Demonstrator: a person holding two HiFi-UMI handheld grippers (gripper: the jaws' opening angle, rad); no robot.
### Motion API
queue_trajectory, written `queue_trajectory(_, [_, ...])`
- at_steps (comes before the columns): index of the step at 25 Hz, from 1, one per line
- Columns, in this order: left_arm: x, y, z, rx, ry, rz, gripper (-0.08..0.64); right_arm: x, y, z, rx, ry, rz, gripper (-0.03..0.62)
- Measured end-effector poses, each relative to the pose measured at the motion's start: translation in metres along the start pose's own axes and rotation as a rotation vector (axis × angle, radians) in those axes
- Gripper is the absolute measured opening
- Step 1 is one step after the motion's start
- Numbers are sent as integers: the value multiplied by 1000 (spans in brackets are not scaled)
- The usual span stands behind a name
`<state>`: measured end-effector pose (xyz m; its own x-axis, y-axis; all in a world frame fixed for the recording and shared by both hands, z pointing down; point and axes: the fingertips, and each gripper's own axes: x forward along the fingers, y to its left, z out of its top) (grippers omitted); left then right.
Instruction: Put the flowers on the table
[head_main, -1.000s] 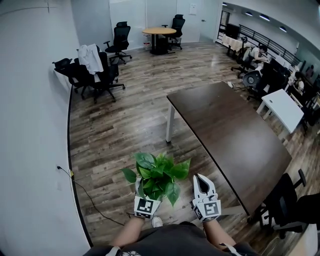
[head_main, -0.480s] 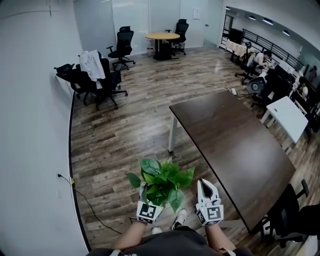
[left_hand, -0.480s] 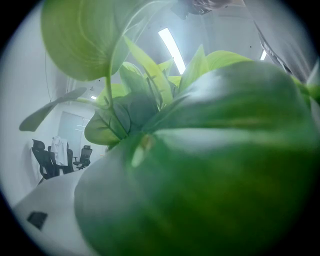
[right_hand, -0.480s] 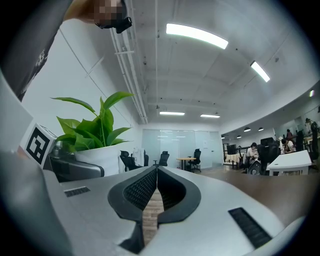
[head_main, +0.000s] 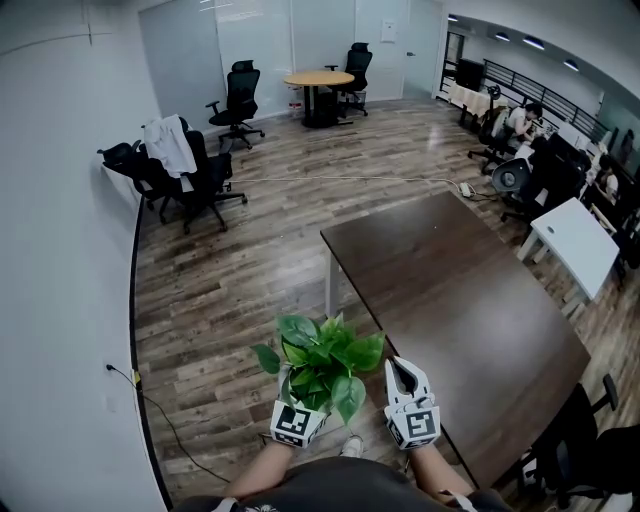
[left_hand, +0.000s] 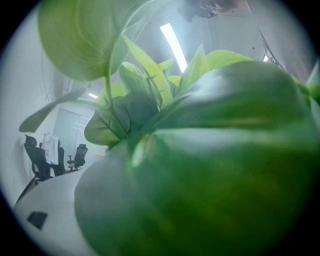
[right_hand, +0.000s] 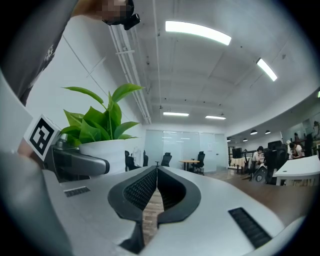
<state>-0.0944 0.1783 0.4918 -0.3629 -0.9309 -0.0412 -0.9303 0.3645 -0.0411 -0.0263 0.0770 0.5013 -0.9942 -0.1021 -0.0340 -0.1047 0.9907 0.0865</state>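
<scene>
Head view shows the plant (head_main: 322, 358) not yet on the counter (head_main: 460, 290); it hangs over the floor just short of the counter's near-left edge. The left gripper (head_main: 290, 395) holds it by its white pot (right_hand: 102, 152), and leaves fill that gripper's own view. The right gripper (head_main: 400, 368), nearer the counter, has its jaws together on nothing. By my judgement, reaching the counter and setting the plant down both remain.

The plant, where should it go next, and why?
Probably carry the potted plant forward and to the right, over the dark table. The left gripper holds it above the wooden floor, just beside the table's long edge, not over the top yet.
</scene>
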Motion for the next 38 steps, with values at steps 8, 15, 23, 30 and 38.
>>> queue_trajectory(8, [67,-26,-7,-38,-7,-30,523,1,-74,-7,17,0,-34,23])
queue_trajectory(15, [127,-44,-13,-35,-2,-101,523,-7,-134,-21,50,11,-130,23])
queue_trajectory(23, [203,-44,-23,-43,-5,-218,523,22,-183,-29,49,22,-227,23])
queue_trajectory(30, [268,-40,-21,-41,-11,-362,522,41,-224,-29,41,39,-369,23])
queue_trajectory(38, [328,-28,-25,-34,-17,-530,522,65,-259,-35,44,70,-554,23])
